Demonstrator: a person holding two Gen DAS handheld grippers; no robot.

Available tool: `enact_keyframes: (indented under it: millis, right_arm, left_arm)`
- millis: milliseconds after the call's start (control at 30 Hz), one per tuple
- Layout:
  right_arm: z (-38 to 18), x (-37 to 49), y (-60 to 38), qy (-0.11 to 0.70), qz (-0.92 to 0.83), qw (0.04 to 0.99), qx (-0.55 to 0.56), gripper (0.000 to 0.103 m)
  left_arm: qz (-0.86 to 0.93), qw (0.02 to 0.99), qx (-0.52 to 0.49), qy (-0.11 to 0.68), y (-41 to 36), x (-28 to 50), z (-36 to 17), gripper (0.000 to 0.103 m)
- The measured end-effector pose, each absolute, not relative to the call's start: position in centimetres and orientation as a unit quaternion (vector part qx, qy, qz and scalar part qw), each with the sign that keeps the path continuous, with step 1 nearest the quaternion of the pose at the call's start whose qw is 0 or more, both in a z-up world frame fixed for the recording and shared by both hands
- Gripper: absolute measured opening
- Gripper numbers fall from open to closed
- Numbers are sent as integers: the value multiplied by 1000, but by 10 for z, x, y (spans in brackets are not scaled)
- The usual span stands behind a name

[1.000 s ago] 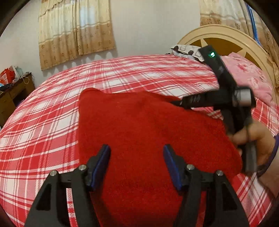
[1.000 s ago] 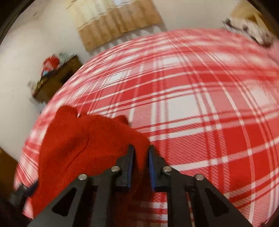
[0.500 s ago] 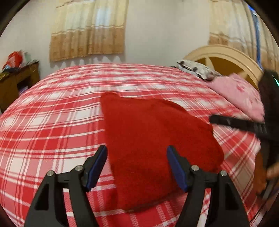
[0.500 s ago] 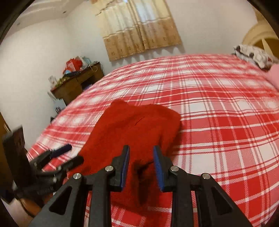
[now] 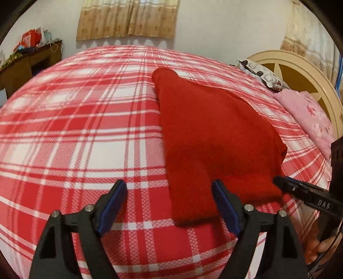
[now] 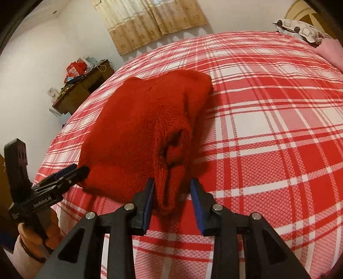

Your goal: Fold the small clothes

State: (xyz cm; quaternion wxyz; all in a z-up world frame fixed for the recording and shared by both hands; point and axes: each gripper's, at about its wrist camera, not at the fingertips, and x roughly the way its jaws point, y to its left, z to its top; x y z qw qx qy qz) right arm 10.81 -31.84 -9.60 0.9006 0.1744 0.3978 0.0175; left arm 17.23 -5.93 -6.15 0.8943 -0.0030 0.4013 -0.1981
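One bed (image 5: 70, 133) in red plaid carries the folded red knit garment (image 5: 214, 137), long axis running away from both cameras. The right gripper (image 6: 172, 196) is nearer, its open fingers straddling the near end; the left gripper (image 5: 169, 206), spread wide, hovers just beside the garment's near left corner.

Counts: 1 garment, 2 grippers, 1 bed, 2 pillows, 1 desk, 2 curtains.

One red knit garment (image 5: 214, 137) folded on one red-and-white plaid bed (image 5: 75, 128). Two grippers: left gripper (image 5: 169, 206) with fingers wide apart, right gripper (image 6: 172, 199) with fingers parted around the garment's near end. Two pillows far right: one patterned pillow (image 5: 263, 75), one pink pillow (image 5: 308, 115). One headboard (image 5: 300, 70) at right. One wooden desk (image 5: 30, 64) far left, clutter on top too small to count. Two curtains: window curtain (image 5: 128, 19) on the far wall, right curtain (image 5: 308, 32).
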Motion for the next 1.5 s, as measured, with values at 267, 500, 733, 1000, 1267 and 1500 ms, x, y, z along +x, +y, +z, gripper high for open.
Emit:
enact_keyframes:
  millis: [267, 500, 733, 1000, 1267, 1500]
  right_arm:
    - [-57, 85, -312, 354, -10, 921, 159, 35]
    - [-51, 92, -314, 351, -49, 925, 136, 58]
    - [-53, 110, -336, 352, -38, 915, 192, 59]
    - [-69, 133, -393, 340, -29, 874, 346, 63]
    - [-74, 191, -369, 364, -24, 887, 283, 63]
    - [-105, 201, -372, 349, 4, 887, 303, 75]
  left_arm:
    - [-142, 915, 36, 376, -52, 178, -32, 84]
    - [-110, 920, 57, 372, -48, 185, -33, 84]
    - [-129, 912, 42, 386, -46, 193, -34, 84]
    - [-217, 865, -120, 437, -38, 244, -37, 84]
    - [-236, 864, -85, 436, -82, 274, -44, 82]
    - [-233, 856, -100, 451, -89, 279, -71, 86]
